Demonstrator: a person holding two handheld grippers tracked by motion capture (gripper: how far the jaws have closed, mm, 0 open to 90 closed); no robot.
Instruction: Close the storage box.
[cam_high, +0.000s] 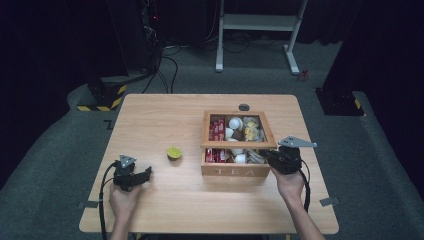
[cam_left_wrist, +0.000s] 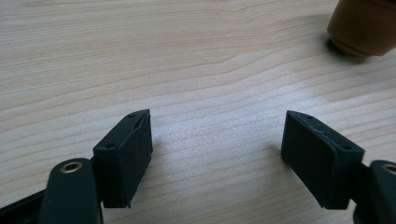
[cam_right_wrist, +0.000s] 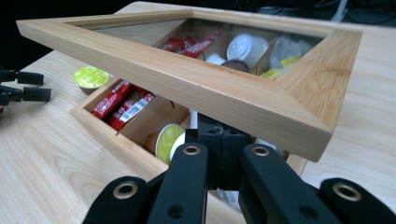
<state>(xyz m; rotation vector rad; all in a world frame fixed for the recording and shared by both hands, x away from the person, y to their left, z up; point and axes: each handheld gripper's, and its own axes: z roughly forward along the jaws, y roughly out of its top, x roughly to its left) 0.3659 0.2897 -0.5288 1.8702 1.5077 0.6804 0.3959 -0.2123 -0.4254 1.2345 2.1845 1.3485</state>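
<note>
One pale wooden worktop (cam_high: 165, 200) carries a wooden tea box (cam_high: 232, 170), its glass-paned lid (cam_right_wrist: 196, 88) half raised. The right claw (cam_right_wrist: 223, 151), at the box's front right corner, is closed beneath the lid. Left of the box sits a yellow-topped brown capsule (cam_high: 174, 153); farther left, the left claw (cam_left_wrist: 217, 154) rests empty, jaws spread.

A white desk frame (cam_high: 260, 30) stands on the grey carpet (cam_high: 360, 150) beyond the table. A black stand with yellow-striped feet (cam_high: 102, 95) sits at the far left, with cables (cam_high: 167, 65) trailing beside it
</note>
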